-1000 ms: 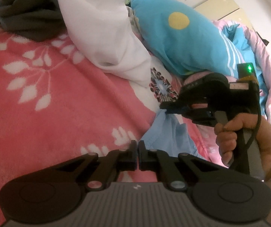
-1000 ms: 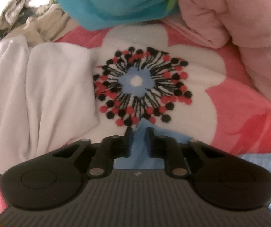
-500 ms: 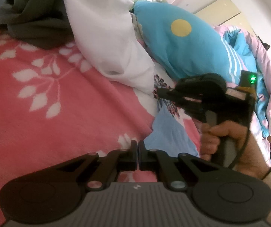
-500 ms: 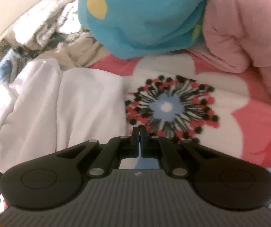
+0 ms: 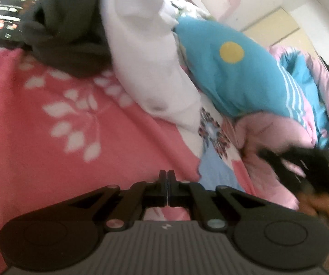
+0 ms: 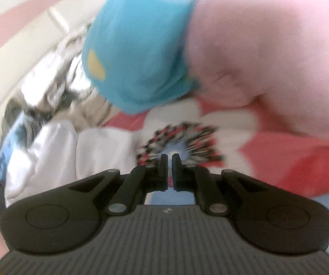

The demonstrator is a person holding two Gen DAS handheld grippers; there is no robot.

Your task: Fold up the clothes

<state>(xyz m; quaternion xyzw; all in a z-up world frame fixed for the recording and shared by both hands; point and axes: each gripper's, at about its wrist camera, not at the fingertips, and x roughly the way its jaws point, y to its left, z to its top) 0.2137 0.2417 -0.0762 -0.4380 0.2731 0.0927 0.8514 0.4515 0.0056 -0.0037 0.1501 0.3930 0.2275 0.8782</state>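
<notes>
A light blue garment (image 5: pixel 212 169) lies flat on the pink flowered blanket (image 5: pixel 49 137), to the right of my left gripper (image 5: pixel 167 178). The left gripper is shut and empty above the blanket. My right gripper (image 6: pixel 169 162) is nearly shut with a thin gap and holds nothing; the blue garment (image 6: pixel 171 198) shows under its fingers. The right gripper also shows in the left wrist view (image 5: pixel 302 167), blurred at the right, away from the garment.
A white garment (image 5: pixel 150 68) and a dark grey one (image 5: pixel 68 36) are piled at the back. A turquoise pillow with a yellow dot (image 5: pixel 230 68) and a pink quilt (image 6: pixel 267 57) lie to the right.
The right gripper was shut on the blue garment's corner, let it go, then lifted and drew back to the right. The left gripper stayed shut and tilted slightly.
</notes>
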